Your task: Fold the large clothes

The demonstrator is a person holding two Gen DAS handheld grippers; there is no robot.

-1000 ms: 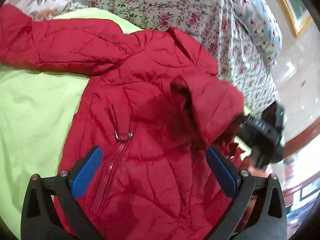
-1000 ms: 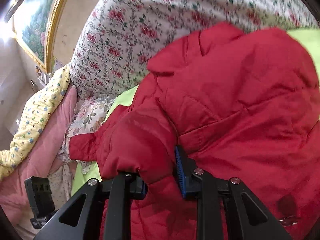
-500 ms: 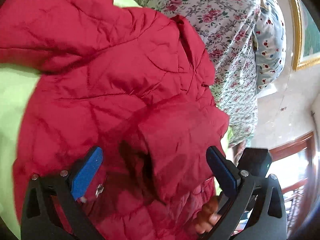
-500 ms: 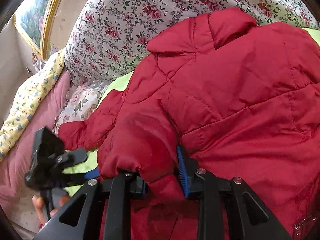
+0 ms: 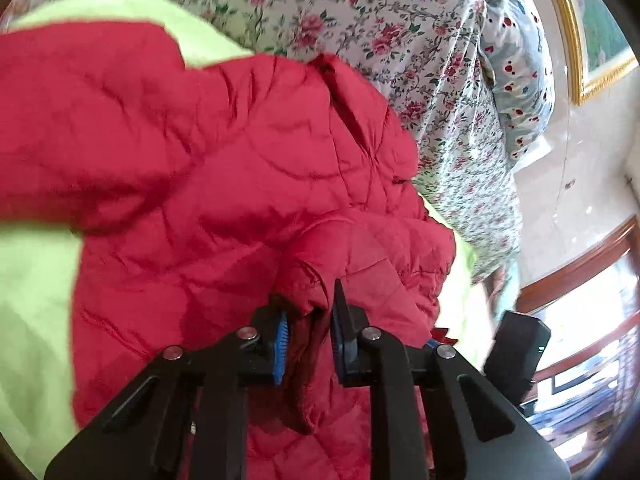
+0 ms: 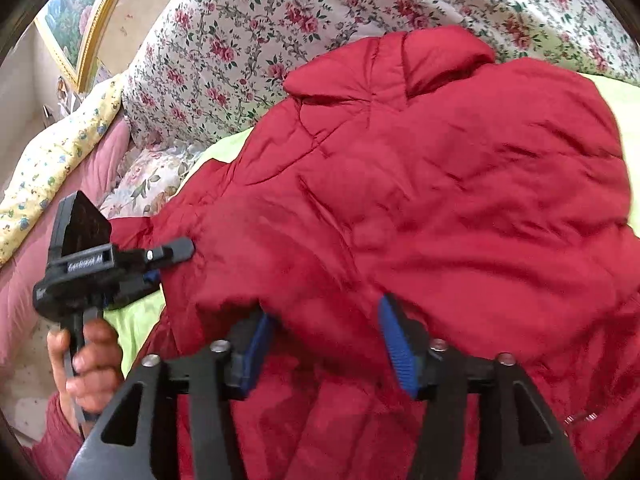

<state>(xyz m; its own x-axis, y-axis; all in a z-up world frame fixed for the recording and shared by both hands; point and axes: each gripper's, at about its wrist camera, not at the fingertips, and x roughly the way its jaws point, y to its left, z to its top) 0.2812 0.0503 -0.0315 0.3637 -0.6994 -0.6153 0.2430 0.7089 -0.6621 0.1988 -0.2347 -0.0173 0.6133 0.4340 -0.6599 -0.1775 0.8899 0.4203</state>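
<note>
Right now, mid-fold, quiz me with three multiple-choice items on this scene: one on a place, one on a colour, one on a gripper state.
1. Where does the red jacket lie?
A. on the lime-green sheet
B. on a wooden floor
C. in a basket

2. What colour are the gripper pads?
A. yellow
B. blue
C. white

3. How does the left gripper stand?
A. wide open above the jacket
B. shut on nothing
C. shut on a fold of the jacket

Answers:
1 A, green sheet shows along the jacket's edges in both views.
2 B, both wrist views show blue ribbed pads.
3 C, the left wrist view shows red fabric pinched between its close-set pads, while the right gripper is open astride the cloth.
</note>
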